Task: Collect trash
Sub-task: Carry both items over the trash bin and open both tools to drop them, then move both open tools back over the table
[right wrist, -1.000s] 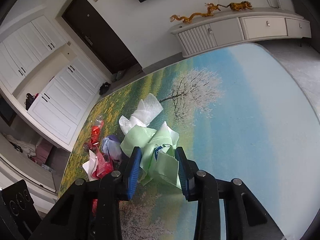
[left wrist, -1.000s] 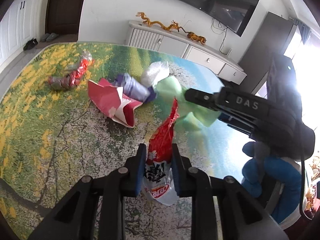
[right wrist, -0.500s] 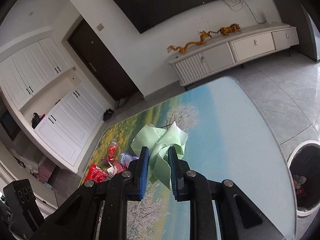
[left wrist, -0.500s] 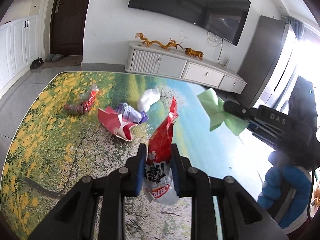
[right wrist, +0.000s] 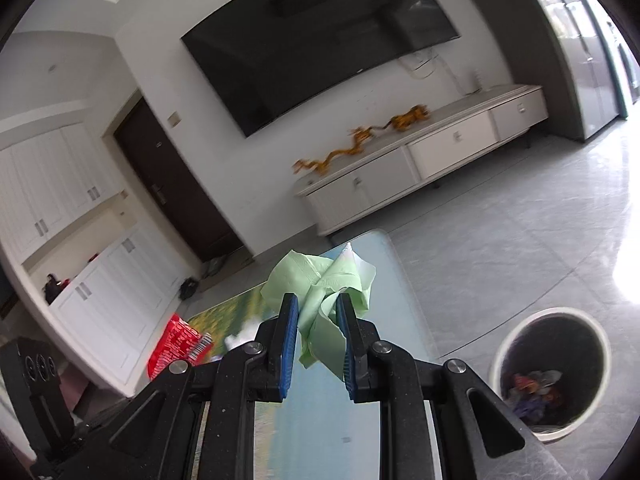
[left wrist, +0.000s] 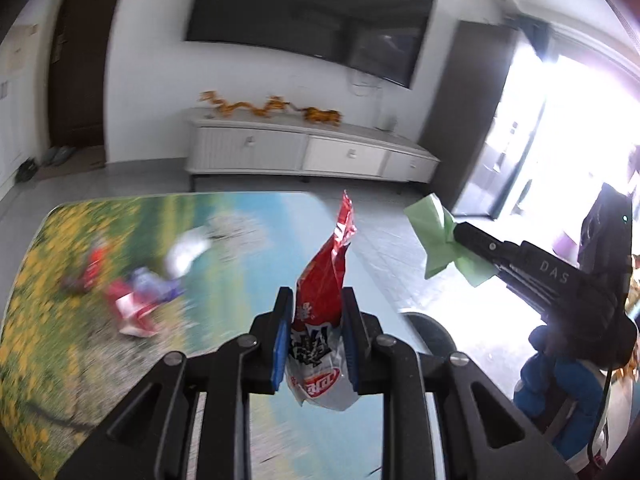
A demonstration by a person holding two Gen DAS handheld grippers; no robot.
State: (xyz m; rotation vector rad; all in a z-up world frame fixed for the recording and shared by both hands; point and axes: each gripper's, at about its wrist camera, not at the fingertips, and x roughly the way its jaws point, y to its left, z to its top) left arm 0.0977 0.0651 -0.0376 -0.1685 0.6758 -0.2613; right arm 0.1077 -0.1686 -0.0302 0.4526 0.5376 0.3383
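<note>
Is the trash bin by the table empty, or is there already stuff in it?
Not empty: the trash bin stands open-topped with mixed colourful scraps at its bottom.

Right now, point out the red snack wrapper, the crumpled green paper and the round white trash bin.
red snack wrapper (left wrist: pixel 320 292), left wrist view, red middle.
crumpled green paper (right wrist: pixel 320 284), right wrist view, top folds.
round white trash bin (right wrist: pixel 500 356), right wrist view, left rim.

Your left view is blown out by daylight from the window (left wrist: pixel 560 128) at right, and motion blur smears the desk (left wrist: pixel 100 264). Your right view is evenly lit, sharper, with soft glare on the floor (right wrist: pixel 520 240). Both bend and darken at the edges.
</note>
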